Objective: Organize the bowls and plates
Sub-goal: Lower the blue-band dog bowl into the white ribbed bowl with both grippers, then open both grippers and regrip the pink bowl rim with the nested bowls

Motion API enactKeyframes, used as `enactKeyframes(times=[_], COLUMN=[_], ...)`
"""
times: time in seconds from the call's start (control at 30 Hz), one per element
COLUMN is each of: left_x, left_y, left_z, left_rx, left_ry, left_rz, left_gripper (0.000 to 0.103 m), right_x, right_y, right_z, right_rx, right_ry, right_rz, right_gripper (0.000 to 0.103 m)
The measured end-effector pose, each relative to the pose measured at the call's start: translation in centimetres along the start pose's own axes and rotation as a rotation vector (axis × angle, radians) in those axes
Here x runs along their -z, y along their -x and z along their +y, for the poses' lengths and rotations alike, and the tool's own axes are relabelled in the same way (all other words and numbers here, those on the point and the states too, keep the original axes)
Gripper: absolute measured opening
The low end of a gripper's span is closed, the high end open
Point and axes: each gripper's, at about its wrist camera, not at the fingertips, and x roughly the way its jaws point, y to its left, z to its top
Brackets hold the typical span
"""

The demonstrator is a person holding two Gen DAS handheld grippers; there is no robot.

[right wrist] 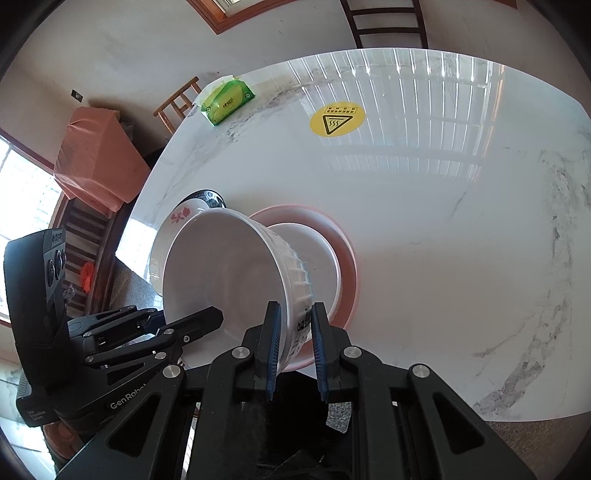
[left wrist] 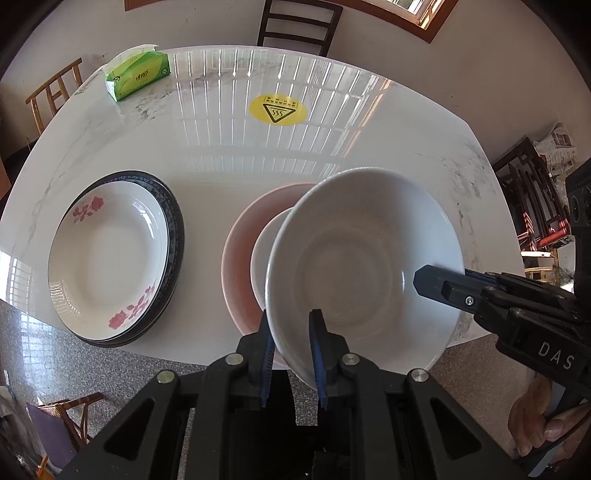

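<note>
White and ribbed on its outer wall, a large ceramic bowl (left wrist: pixel 364 266) hangs tilted above the marble-patterned table (left wrist: pixel 229 155), clamped from two sides at once: the left gripper (left wrist: pixel 291 325) has its blue-padded fingers closed over the near rim, one finger inside and one outside, while the right gripper (right wrist: pixel 293 321) pinches the opposite rim the same way (its black tip shows inside the bowl from the left wrist view). Directly beneath the bowl sits a pink plate (left wrist: pixel 240 266) with a smaller white dish (left wrist: pixel 264 254) nested on it; the raised bowl hides most of both. Well apart to the left lies a stack of plates near the table edge, a white floral plate (left wrist: pixel 107 258) on top of a dark-rimmed plate (left wrist: pixel 173 236). Farther back, a round yellow hot-surface sticker (left wrist: pixel 277 109) marks the tabletop, and a green tissue pack (left wrist: pixel 138 74) rests near the far left corner. Dark and light wooden chairs (left wrist: pixel 299 22) stand around the table, and a salmon cloth-covered object (right wrist: pixel 96 155) sits by the wall.
</note>
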Motion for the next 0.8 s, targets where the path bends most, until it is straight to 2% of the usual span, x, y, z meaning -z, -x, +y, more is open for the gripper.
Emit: enactKeyframes(times=[0.57,0.8], left_x=[-0.8,-0.7], left_y=[-1.9,-1.9], left_z=[1.2,0.2], left_rx=[-0.002,-0.045], left_ry=[0.014,-0.044], left_rz=[0.007,-0.036], left_gripper=[0.018,0.019], right_x=[-0.2,-0.4], right_y=[-1.3,-1.5], right_z=[-0.9,-0.9], right_rx=[-0.006,0.015], right_ry=[-0.022,-0.013], right_rz=[0.013,0.009], right_gripper=[0.016,0.017])
